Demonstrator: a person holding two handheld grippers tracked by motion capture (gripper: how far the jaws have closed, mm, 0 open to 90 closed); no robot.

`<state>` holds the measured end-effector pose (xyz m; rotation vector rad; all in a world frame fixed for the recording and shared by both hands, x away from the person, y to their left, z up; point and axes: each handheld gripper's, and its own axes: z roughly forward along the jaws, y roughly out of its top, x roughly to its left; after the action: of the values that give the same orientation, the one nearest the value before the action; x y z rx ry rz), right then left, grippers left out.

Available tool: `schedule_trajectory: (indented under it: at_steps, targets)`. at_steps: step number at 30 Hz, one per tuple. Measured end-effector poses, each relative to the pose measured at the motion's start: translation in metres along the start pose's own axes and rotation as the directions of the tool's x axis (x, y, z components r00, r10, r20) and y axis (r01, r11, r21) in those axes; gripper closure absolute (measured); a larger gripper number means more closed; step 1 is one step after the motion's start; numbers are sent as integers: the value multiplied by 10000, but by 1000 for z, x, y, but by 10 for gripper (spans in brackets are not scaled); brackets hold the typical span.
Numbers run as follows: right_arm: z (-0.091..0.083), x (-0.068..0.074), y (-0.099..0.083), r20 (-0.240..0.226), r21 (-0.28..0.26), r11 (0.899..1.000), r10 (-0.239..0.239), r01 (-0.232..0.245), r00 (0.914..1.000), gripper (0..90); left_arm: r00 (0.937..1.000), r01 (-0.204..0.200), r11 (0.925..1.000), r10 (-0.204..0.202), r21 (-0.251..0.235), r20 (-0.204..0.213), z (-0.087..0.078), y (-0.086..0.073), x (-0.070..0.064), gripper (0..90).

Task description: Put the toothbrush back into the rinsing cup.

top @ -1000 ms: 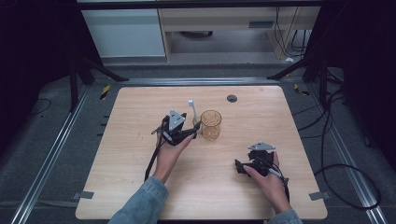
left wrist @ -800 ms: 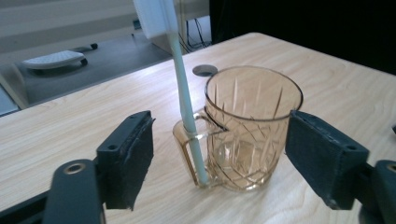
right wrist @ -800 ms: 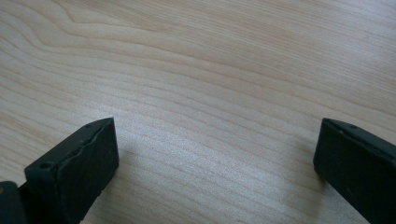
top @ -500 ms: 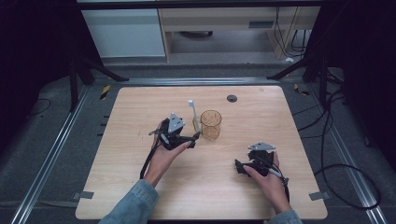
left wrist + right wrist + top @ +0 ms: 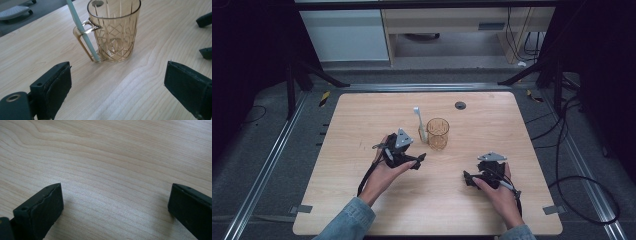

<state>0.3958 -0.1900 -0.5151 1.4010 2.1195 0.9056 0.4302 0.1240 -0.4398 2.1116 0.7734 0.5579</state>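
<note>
With its jaws spread and empty, the left hand-held gripper (image 5: 117, 92) should close squarely on the toothbrush (image 5: 82, 32) without tipping the mug (image 5: 115, 30).

Denim sleeves (image 5: 348, 218), black hand-held grippers, grey triangular plates, trailing cables

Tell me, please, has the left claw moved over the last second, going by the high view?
Yes. The left claw has drawn back from the amber cup toward the person's edge of the table. The cup has stayed put.
</note>
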Motion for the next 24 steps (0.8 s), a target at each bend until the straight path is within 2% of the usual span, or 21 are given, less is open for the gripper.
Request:
schedule_trajectory:
  at_steps: [5, 7, 14, 24]
  targets:
    - [0, 0, 0, 0, 3, 10000, -2, 2, 10000, 4, 9998, -178, 9990, 178, 417, 0, -5, -3, 2, 61]
    - [0, 0, 0, 0, 1, 10000, 0, 0, 10000, 4, 10000, -96, 9986, 96, 513, -4, -6, -4, 3, 61]
    - [0, 0, 0, -2, 0, 10000, 1, -1, 10000, 4, 9995, -278, 9941, 292, 1048, -113, -13, -13, 10, 60]
    - [0, 0, 0, 3, 0, 10000, 1, -1, 10000, 4, 9985, 267, 9905, -198, 1350, -520, -26, -38, 28, 61]
